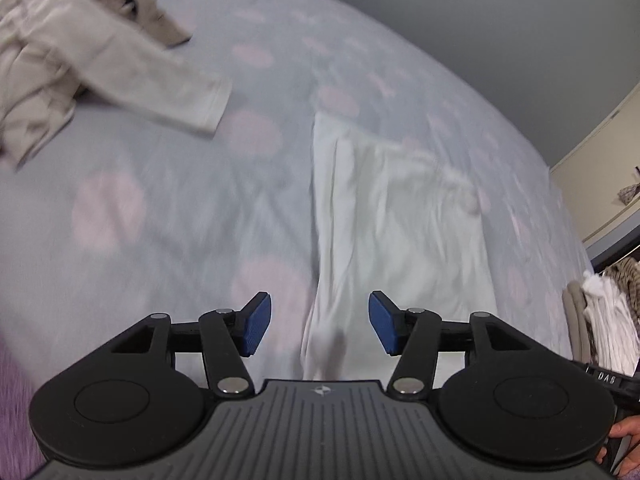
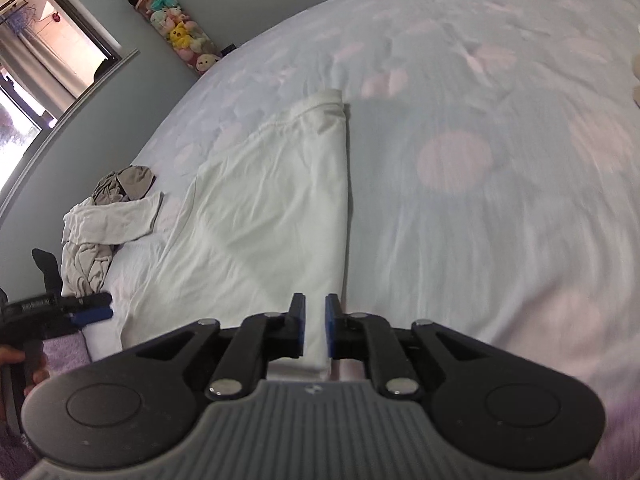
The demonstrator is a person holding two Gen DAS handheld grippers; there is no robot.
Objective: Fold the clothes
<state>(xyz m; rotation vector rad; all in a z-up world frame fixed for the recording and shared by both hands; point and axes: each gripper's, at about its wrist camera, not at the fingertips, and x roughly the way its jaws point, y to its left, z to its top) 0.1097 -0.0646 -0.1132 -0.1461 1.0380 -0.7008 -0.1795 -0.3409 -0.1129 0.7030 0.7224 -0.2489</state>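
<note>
My white shirt (image 2: 256, 208) lies flat on the bed (image 2: 500, 208), one side folded in. My left tool (image 1: 320, 326) is released above its near edge. My right tool (image 2: 315, 330) looks slightly parted around the fold, maybe not pinching.

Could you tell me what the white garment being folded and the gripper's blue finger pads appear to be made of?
White garment: probably a soft cotton-type knit, matte, judging by its fine creases and stitched hem. Blue finger pads: likely rubber or textured plastic; the surface looks finely dotted and dull, though blur leaves this open.
</note>
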